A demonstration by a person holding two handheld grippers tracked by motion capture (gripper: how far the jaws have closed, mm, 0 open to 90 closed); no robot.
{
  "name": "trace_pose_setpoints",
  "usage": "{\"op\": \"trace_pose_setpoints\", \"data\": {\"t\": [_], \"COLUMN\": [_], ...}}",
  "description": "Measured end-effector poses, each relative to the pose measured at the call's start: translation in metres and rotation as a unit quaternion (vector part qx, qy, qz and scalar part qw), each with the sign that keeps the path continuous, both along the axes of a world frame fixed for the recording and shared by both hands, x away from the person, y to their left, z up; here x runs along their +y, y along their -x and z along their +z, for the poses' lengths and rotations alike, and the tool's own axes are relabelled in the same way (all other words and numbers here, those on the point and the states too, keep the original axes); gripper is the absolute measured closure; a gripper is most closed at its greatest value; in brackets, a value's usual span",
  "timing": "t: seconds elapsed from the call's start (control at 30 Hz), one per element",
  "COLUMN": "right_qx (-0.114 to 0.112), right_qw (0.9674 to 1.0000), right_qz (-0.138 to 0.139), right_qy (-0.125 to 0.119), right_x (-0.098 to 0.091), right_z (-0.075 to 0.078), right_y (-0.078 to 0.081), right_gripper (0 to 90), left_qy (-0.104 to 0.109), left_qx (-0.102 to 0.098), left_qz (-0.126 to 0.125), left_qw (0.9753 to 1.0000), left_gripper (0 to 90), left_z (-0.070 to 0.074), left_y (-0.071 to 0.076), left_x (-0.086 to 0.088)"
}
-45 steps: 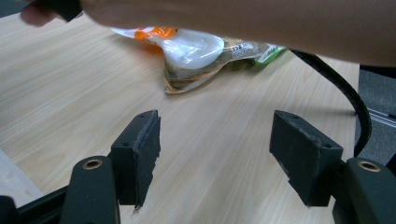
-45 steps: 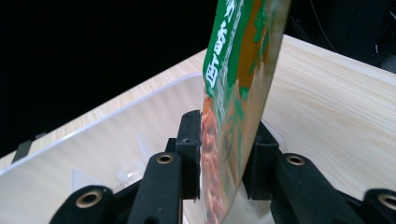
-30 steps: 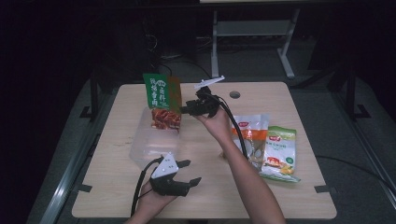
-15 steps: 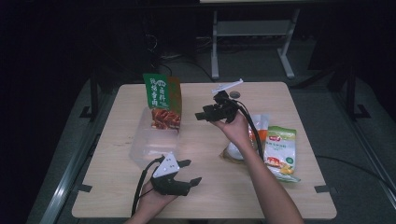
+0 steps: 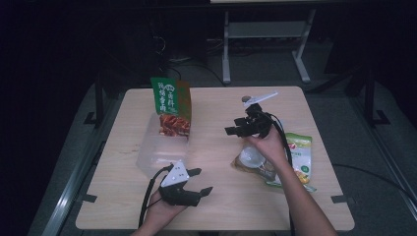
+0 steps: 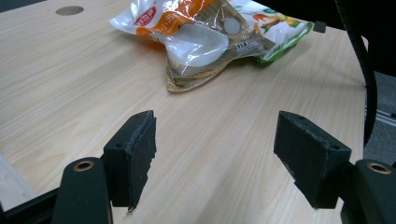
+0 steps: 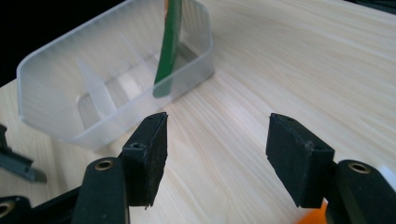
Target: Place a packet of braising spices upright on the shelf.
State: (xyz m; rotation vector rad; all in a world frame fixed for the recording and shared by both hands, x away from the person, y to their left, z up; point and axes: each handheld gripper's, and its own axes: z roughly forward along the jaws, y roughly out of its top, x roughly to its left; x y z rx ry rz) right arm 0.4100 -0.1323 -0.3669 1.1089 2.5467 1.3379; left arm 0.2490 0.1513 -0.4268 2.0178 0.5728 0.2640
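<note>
1. Right gripper: held above the table, jaws just opened wide, nothing between them.
2. Bin: clear plastic, ahead of the right jaws and to their left, apart from them.
3. Green pouch: standing upright at the bin's far end (seen edge-on from the right gripper).
4. Left gripper: low over the near edge, jaws wide, empty.
5. Snack bags: lying ahead of the left jaws, well apart, under the right forearm.
</note>
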Motion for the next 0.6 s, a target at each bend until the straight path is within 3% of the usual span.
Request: {"op": "trace_pose_setpoints", "data": {"t": [0.1,0.13,0.23,0.37,0.43,0.6], "right_qx": [-0.004,0.017,0.005,0.023,0.015,0.028], "right_qw": [0.9999,0.9997,0.9997,0.9989,0.9988,0.9976], "right_qz": [-0.006,-0.015,-0.017,-0.034,-0.04,-0.059], "right_qy": [0.01,0.012,0.014,0.022,0.022,0.025], "right_x": [-0.009,-0.017,-0.027,-0.049,-0.059,-0.079], "right_z": [-0.002,-0.002,-0.004,-0.006,-0.008,-0.014], "right_y": [0.003,0.006,0.01,0.019,0.024,0.033], "right_gripper": [37.6,36.2,37.1,36.6,37.0,36.9], "left_qy": [0.001,-0.001,0.0,0.004,0.003,0.003], "left_qx": [0.0,-0.002,-0.001,0.001,0.002,0.002], "left_qz": [0.001,0.0,0.0,0.001,0.0,0.0], "left_qw": [1.0,1.0,1.0,1.0,1.0,1.0], "left_gripper": [29.2,29.2,29.3,29.2,29.2,29.2], "left_z": [0.0,0.0,0.0,-0.001,-0.001,-0.002], "left_y": [0.0,-0.001,0.0,0.0,0.0,0.001], "left_x": [0.0,0.0,-0.001,-0.002,-0.003,-0.003]}}
